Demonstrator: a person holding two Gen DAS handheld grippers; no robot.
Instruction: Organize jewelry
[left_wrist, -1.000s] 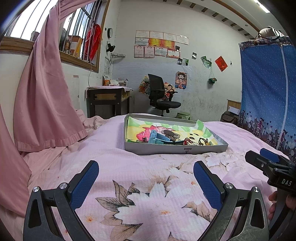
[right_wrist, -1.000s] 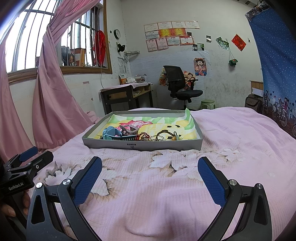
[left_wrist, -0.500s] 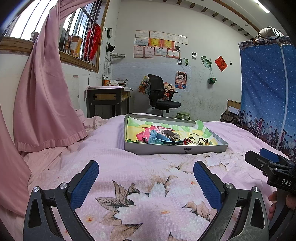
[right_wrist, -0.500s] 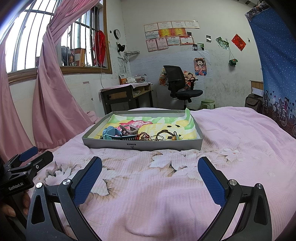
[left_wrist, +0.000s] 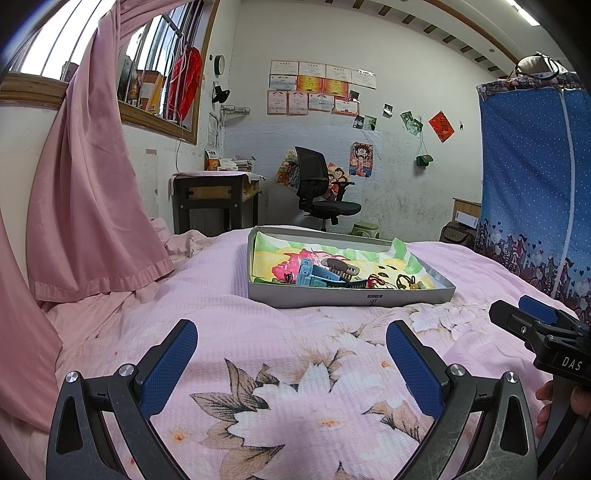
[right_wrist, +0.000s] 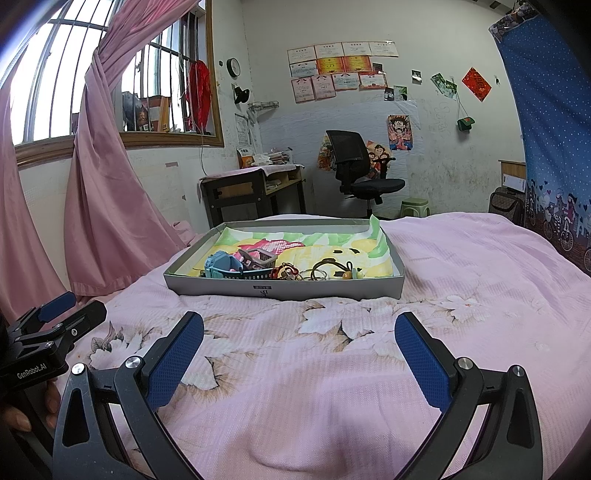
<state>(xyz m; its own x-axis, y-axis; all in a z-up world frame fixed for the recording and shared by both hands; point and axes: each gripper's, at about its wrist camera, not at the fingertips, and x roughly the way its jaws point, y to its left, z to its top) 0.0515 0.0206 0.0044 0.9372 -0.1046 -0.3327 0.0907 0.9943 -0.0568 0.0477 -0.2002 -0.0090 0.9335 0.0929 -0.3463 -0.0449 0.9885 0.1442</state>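
On the bed (left_wrist: 207, 291) we find a grey tray (right_wrist: 280, 290) holding the jewelry (right_wrist: 317, 272) beside a blue basket (right_wrist: 225, 266). Both the left gripper (left_wrist: 291, 354) and right gripper (right_wrist: 299, 343) hover short of it, jaws spread wide, holding nothing.

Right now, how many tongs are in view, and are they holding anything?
2. Left tongs hang open and empty over the floral bedspread; right tongs hang likewise beside them, both short of the grey tray.
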